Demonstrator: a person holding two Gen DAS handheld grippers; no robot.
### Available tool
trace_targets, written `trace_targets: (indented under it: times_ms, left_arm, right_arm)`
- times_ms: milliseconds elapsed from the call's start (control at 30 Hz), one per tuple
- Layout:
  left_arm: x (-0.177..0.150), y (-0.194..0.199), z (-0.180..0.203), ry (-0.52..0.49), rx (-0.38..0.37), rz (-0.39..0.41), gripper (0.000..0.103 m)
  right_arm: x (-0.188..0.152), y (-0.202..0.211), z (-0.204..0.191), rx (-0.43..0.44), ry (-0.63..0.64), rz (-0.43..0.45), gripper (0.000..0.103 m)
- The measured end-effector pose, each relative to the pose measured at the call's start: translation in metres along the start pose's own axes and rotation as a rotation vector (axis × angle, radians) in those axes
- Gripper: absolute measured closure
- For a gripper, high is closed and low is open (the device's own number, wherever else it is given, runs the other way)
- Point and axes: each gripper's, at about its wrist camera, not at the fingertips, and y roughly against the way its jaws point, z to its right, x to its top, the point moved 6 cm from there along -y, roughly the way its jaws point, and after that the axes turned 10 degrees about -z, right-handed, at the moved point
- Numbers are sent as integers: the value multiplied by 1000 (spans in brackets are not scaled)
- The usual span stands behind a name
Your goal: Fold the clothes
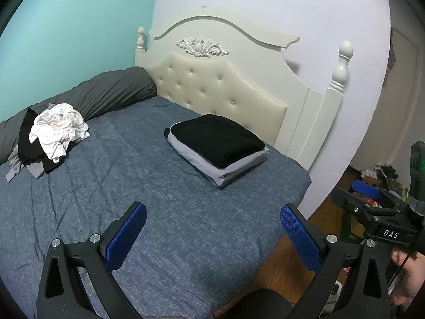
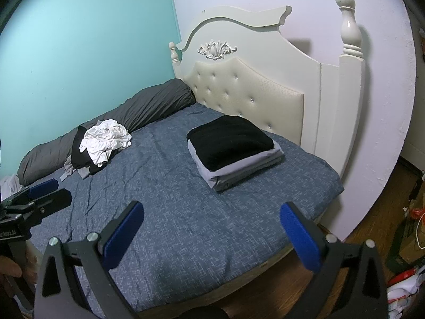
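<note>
A heap of unfolded clothes (image 1: 50, 138) (image 2: 102, 143), white on top of black and grey pieces, lies at the far left of the blue bed cover (image 1: 132, 186) (image 2: 172, 199). A folded stack (image 1: 217, 148) (image 2: 233, 148), black on top of grey, rests near the headboard. My left gripper (image 1: 212, 236) hangs open above the bed's near edge with nothing between its blue pads. My right gripper (image 2: 212, 234) is also open and empty over the near corner. Each gripper shows in the other's view: the right gripper (image 1: 372, 199) at the right edge, the left gripper (image 2: 45, 194) at the left edge.
A cream tufted headboard (image 1: 220, 87) (image 2: 247, 93) with posts stands behind the bed. A grey rolled duvet (image 1: 106, 93) (image 2: 119, 117) lies along the teal wall. Clutter (image 1: 379, 178) (image 2: 409, 252) sits on the wooden floor at the right. A hand (image 1: 406, 273) holds the right gripper.
</note>
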Motion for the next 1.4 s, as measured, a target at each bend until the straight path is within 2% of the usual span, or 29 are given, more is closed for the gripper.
trace_targets:
  times_ms: [733,1233,1400]
  left_arm:
    - [2,1,-4,9,20,3,0]
    - [1,-1,-2,7,-13,-4,0]
    - [2,0,-5,18,6,9,0]
  right_arm:
    - [0,2,2,2,-13,4,0]
    - [0,1,1,1,-14,0,0]
    - [0,0,1,1,-14,-1,0]
